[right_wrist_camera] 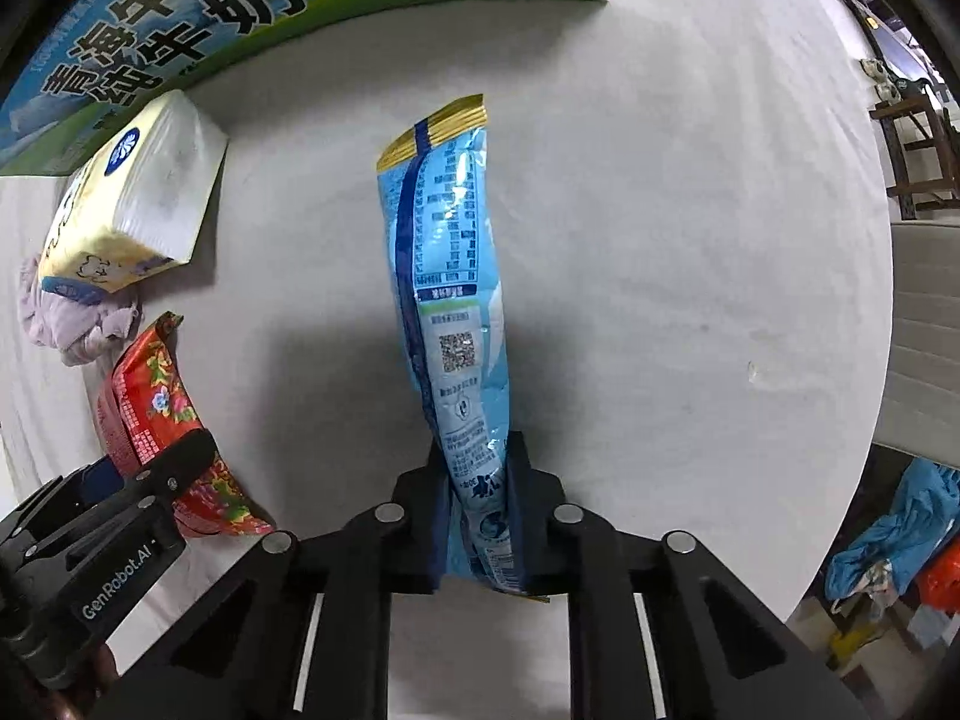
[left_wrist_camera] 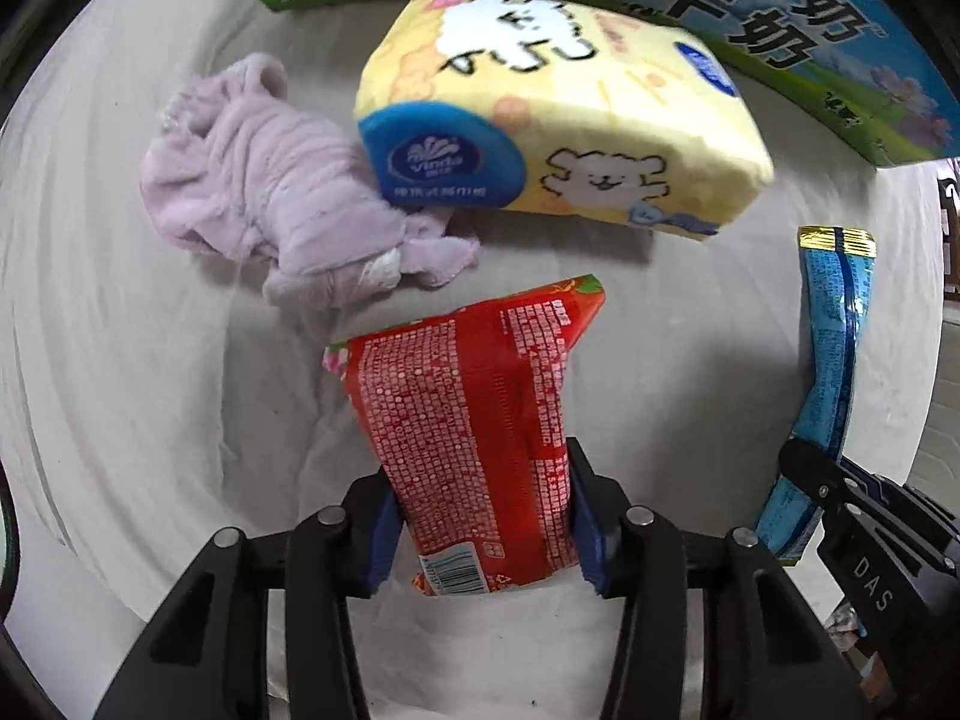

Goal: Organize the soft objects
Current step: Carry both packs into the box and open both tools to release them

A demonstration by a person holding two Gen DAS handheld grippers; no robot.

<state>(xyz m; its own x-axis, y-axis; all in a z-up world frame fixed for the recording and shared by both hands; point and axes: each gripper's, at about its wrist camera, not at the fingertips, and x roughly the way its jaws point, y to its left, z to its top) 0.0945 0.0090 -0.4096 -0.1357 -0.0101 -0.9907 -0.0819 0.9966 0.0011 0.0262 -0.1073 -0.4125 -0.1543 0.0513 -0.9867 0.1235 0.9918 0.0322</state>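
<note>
My left gripper (left_wrist_camera: 483,516) is shut on a red soft packet (left_wrist_camera: 474,414) and holds it above the white table; the packet also shows in the right wrist view (right_wrist_camera: 159,414). My right gripper (right_wrist_camera: 480,510) is shut on a tall blue pouch (right_wrist_camera: 450,300), seen at the right in the left wrist view (left_wrist_camera: 831,360). A yellow tissue pack (left_wrist_camera: 570,114) lies ahead of the left gripper, partly on a crumpled lilac cloth (left_wrist_camera: 264,186). Both also show at the left of the right wrist view: the tissue pack (right_wrist_camera: 132,204) and the cloth (right_wrist_camera: 72,324).
A green and blue milk carton box (left_wrist_camera: 780,12) stands along the far side of the white table (right_wrist_camera: 690,240); it also shows in the right wrist view (right_wrist_camera: 240,6). Beyond the table's right edge are a wooden chair (right_wrist_camera: 918,144) and blue and orange items (right_wrist_camera: 900,540) on the floor.
</note>
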